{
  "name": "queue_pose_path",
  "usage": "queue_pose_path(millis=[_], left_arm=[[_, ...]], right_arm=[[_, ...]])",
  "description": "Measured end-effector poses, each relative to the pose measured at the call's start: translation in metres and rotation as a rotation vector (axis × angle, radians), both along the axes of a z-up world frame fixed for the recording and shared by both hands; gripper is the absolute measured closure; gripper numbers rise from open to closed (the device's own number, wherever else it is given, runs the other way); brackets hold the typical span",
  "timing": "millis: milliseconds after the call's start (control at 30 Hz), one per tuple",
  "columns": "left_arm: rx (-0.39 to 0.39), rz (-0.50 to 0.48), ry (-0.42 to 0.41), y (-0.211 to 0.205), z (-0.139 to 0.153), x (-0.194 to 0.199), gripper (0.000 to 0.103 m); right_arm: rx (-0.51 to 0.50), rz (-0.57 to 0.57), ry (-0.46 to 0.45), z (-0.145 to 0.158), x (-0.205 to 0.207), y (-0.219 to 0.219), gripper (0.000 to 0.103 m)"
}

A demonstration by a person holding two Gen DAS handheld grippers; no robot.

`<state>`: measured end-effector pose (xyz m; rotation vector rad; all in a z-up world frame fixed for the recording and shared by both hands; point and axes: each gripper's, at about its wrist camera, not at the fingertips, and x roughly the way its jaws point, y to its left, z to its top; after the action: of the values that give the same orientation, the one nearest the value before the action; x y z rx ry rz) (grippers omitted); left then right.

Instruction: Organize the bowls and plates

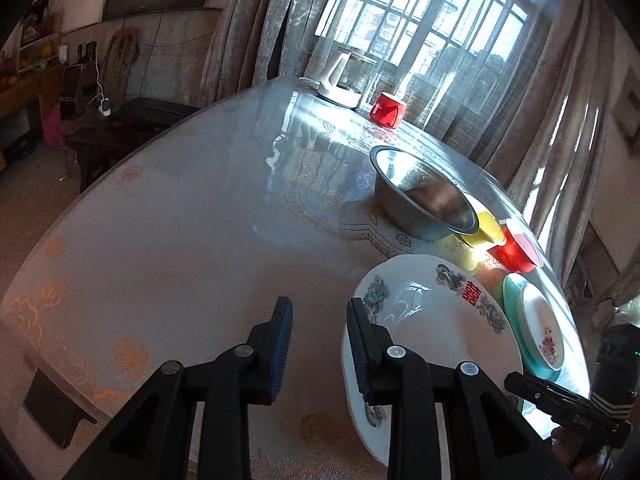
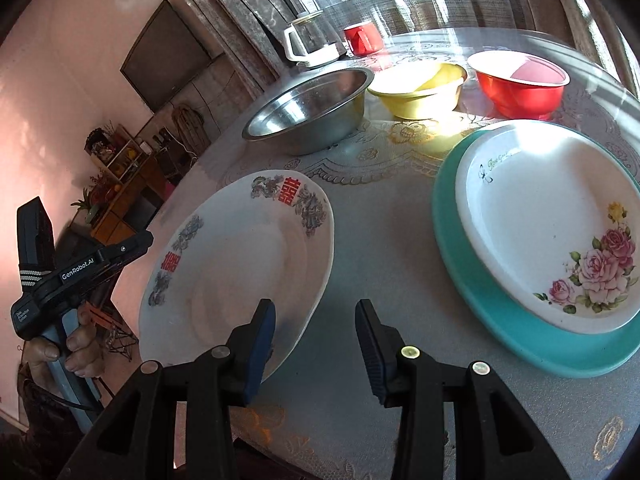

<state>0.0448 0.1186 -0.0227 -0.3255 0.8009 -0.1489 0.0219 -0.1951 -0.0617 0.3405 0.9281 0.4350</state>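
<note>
Right now we are holding both grippers, left (image 1: 320, 344) and right (image 2: 316, 344), with jaws spread and empty, beside the white dragon-patterned plate (image 2: 256, 264) lying on the near table (rose plate (image 2: 548, 240) sitting on a teal plate (image 2: 472, 300) at right).

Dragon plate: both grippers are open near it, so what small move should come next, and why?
Probably ease the right gripper left so its fingers straddle the dragon plate's near rim, then close. Its jaws are open and empty, one finger already over that rim. The rose plate is already stacked on the teal plate, so this loose plate seems next for the stack. The left gripper is open too.
</note>
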Motion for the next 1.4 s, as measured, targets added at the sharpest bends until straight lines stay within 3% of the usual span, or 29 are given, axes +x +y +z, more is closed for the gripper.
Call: queue_pose_path(millis=[100,333,500,800,1033,1100,1200,1400], left_arm=[[-0.013,-0.022,-0.005,-0.001,-0.006,-0.002,0.069],[-0.083,-0.116,0.063,-0.013,-0.024,0.009,0.068],[-0.070,-0.133,0.069,-0.022,-0.032,0.011,0.069],[-0.018,-0.165,0.045,-0.028,-0.032,0.012,0.068],[0.011,-0.153,0.027,-0.031,-0.032,0.010,0.068],[0.014,-0.166,0.036,-0.033,-0.031,0.010,0.075],[0.075,-0.167,0.025,-0.041,-0.030,0.006,0.074],[0.078,-0.185,0.030,-0.046,-0.030,0.000,0.074]], right_arm=[[0.015,0.005,0.008,-0.003,0.002,0.001,0.063],[0.049,0.032,-0.006,-0.007,0.010,0.009,0.082],[0.078,0.060,-0.011,-0.013,0.012,0.012,0.082],[0.247,0.052,0.006,-0.024,0.012,-0.006,0.082],[0.205,0.051,-0.018,-0.021,0.012,0.000,0.084],[0.189,0.053,-0.025,-0.019,0.012,0.002,0.083],[0.169,0.057,-0.036,-0.017,0.011,0.007,0.089],[0.118,0.060,-0.045,-0.015,0.009,0.008,0.088]])
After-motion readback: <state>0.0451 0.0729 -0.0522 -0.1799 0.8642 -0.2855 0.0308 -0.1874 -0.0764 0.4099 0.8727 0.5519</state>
